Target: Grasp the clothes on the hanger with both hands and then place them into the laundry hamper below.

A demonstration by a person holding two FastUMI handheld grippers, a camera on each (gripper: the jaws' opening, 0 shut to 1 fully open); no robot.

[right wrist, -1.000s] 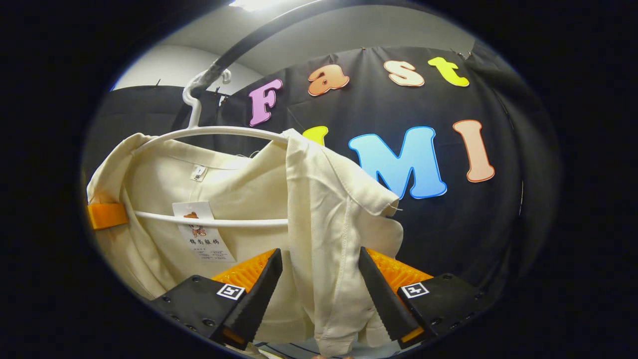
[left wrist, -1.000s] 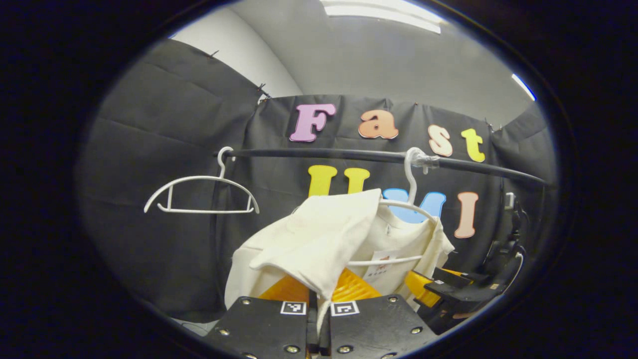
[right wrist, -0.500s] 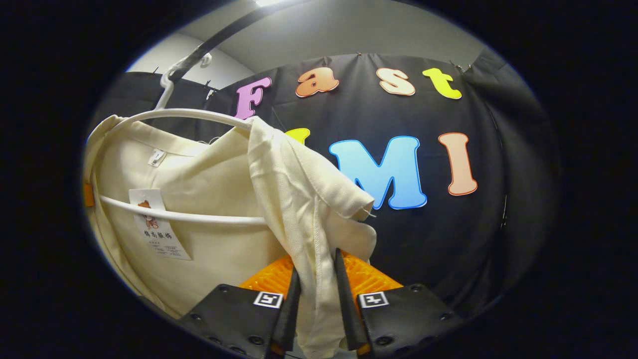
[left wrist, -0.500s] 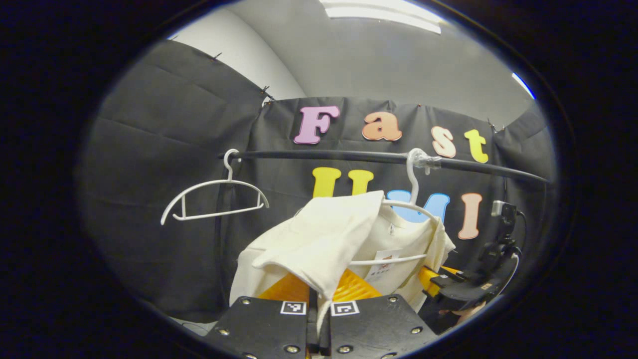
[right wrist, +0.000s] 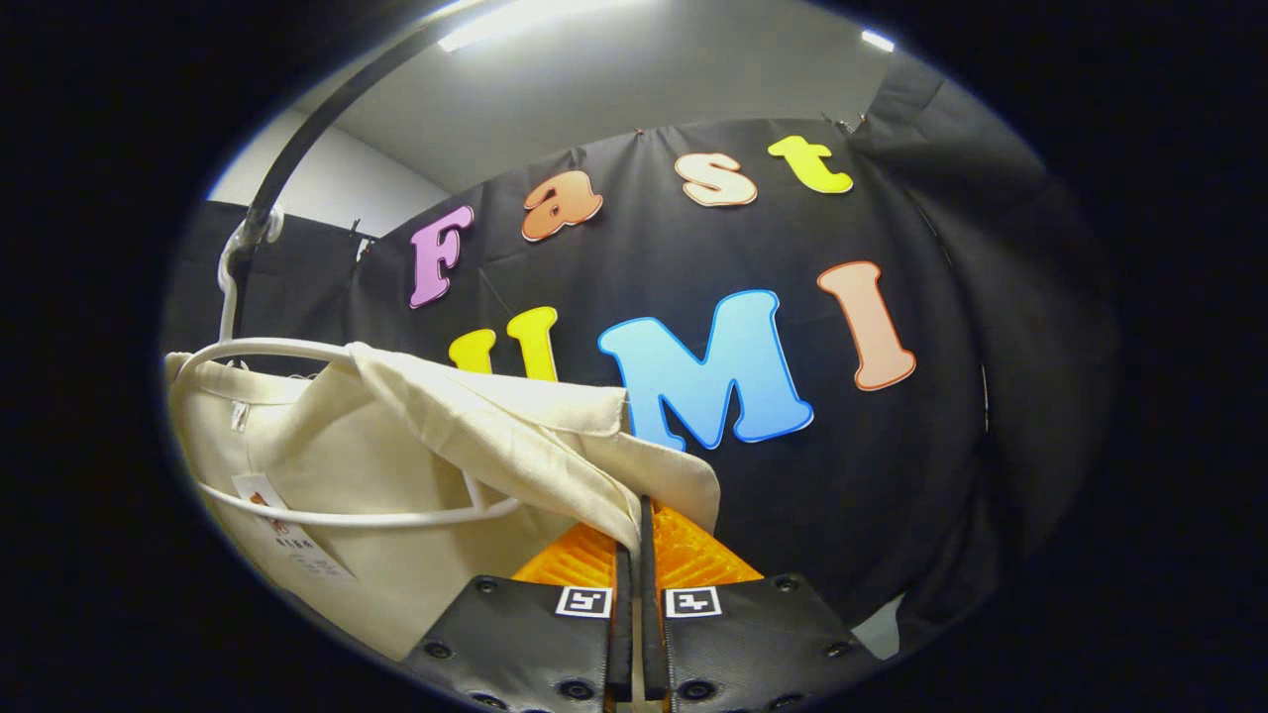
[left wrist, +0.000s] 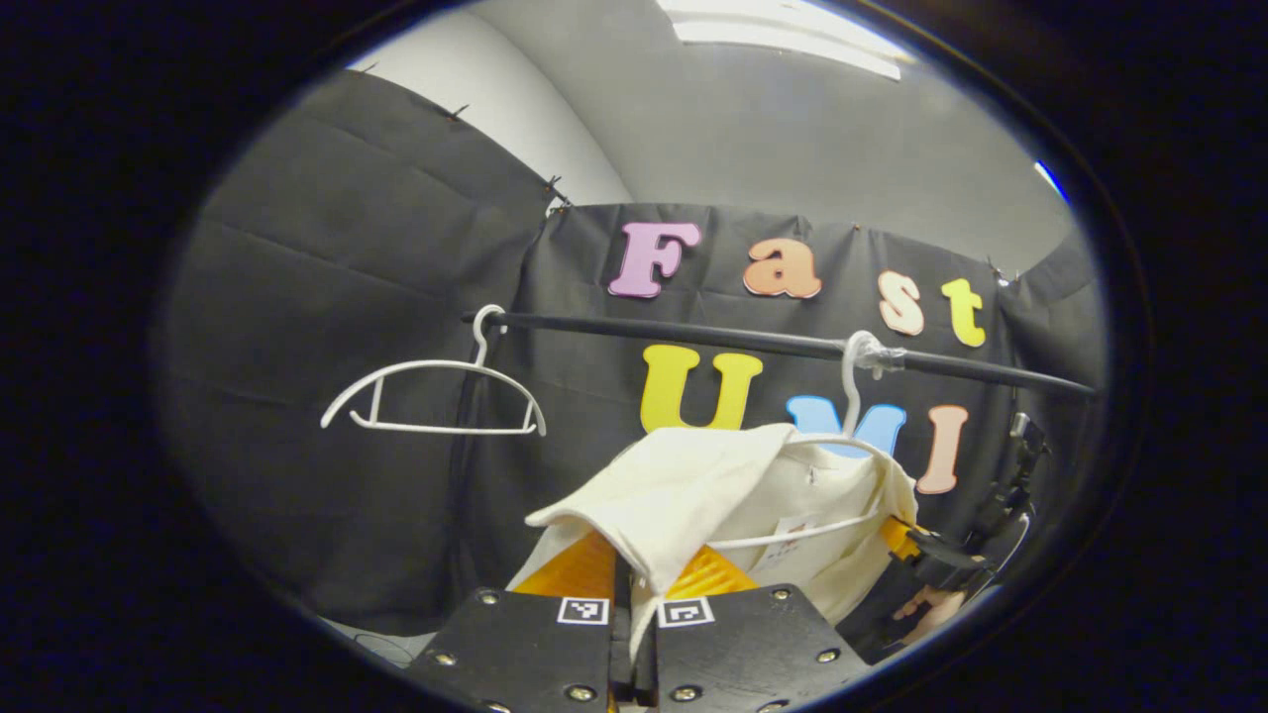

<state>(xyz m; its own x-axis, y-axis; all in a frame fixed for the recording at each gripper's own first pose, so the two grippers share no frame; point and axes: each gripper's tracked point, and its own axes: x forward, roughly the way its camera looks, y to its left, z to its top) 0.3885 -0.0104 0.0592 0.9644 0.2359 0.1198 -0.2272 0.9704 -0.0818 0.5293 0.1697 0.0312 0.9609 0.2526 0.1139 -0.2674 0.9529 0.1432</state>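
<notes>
With the left gripper and right gripper both clamped on the shirt draped over its hanger, next comes pulling it free and lowering it hamperward.

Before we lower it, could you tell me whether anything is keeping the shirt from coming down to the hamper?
Yes: the shirt hangs on its white hanger, hooked over the black rail. Both grippers, left and right, are shut on its sleeves. The hamper is out of view.

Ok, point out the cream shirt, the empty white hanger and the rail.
cream shirt (right wrist: 475, 421), right gripper view, its stretched sleeve.
empty white hanger (left wrist: 433, 367), left gripper view, its curved top.
rail (left wrist: 693, 336), left gripper view, mid-bar.
</notes>
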